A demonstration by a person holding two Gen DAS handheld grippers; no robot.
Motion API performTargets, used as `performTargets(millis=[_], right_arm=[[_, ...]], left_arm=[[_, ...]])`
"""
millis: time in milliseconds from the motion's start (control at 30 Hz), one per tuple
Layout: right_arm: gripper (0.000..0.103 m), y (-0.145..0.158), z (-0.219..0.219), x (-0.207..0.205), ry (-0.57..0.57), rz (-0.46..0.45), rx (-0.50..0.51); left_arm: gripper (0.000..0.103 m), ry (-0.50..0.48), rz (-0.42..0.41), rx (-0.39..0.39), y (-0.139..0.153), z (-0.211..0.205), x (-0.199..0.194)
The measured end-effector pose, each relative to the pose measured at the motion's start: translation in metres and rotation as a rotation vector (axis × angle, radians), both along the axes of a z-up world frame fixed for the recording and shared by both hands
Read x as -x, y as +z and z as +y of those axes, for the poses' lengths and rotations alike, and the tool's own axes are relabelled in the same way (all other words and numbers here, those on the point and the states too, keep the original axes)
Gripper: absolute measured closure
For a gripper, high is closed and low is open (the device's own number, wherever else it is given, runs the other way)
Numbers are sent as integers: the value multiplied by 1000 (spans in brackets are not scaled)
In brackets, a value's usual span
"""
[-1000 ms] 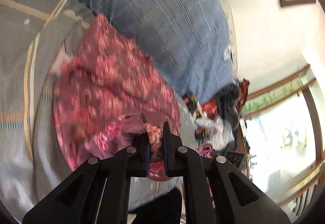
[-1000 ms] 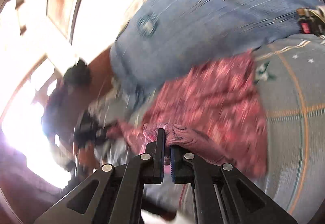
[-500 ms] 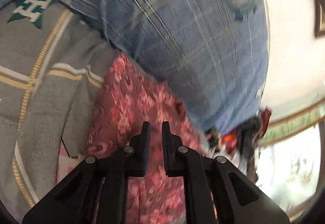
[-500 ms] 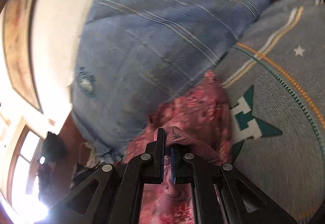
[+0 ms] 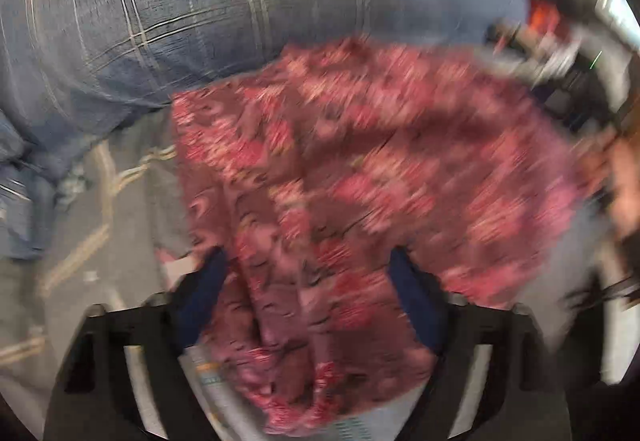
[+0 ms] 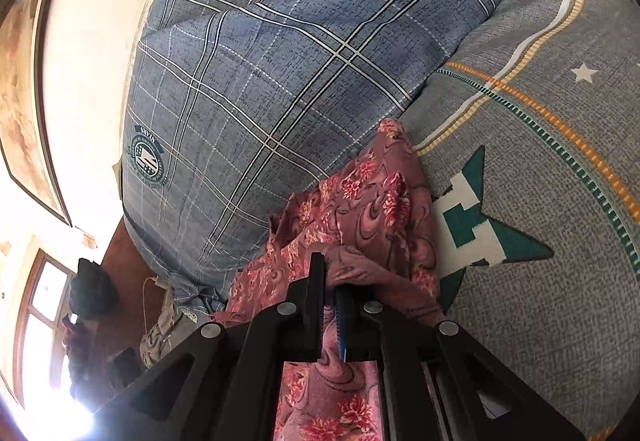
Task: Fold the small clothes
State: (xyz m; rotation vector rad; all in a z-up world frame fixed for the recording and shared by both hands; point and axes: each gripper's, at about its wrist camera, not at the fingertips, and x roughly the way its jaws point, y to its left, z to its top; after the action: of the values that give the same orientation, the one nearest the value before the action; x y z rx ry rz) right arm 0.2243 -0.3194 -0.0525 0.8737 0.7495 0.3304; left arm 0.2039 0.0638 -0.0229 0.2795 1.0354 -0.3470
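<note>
Left wrist view, badly blurred: my left hand-held gripper (image 5: 308, 281) stands wide apart, with the maroon floral cotton garment (image 5: 360, 181) spread between and over its fingers on the grey patterned bedsheet (image 5: 100, 241), just below the big blue checked pillow (image 5: 200, 1). I would settle before nipping an edge, or I will catch more than one layer.

Right wrist view, sharp: my right hand-held gripper (image 6: 330, 277) is pinched narrow on a bunched fold of the garment, beside the teal star print (image 6: 492, 229). I judge a low, taut carry across would keep the crease straight.
</note>
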Motion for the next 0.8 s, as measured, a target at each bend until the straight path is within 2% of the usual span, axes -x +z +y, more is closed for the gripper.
performTargets(millis=[33, 67, 100, 167, 333, 433, 567, 633, 733, 800], right_arm=[[99, 3, 1, 2, -1, -4, 9], [99, 5, 2, 3, 0, -9, 16], [99, 9, 3, 5, 4, -21, 20], [99, 17, 4, 8, 11, -45, 24], [99, 45, 7, 7, 35, -114, 18], [99, 57, 3, -3, 10, -155, -1], [99, 48, -4, -25, -39, -136, -45], [99, 32, -5, -39, -63, -81, -28], [96, 6, -5, -53, -81, 37, 17], [93, -4, -6, -54, -77, 85, 22]], left_arm=[[81, 21, 28, -11, -4, 2, -4], [99, 59, 63, 11, -7, 8, -11], [99, 110, 77, 48, -8, 19, -19], [99, 162, 54, 100, -2, 37, -26], [99, 267, -5, 417, 44, 85, -44], [99, 330, -19, 494, 48, 98, -66], [99, 437, 41, 551, 15, 109, -104], [99, 497, 110, 564, -15, 119, -116], [99, 522, 203, 603, -43, 126, -119], [98, 500, 195, 630, -41, 130, -115]])
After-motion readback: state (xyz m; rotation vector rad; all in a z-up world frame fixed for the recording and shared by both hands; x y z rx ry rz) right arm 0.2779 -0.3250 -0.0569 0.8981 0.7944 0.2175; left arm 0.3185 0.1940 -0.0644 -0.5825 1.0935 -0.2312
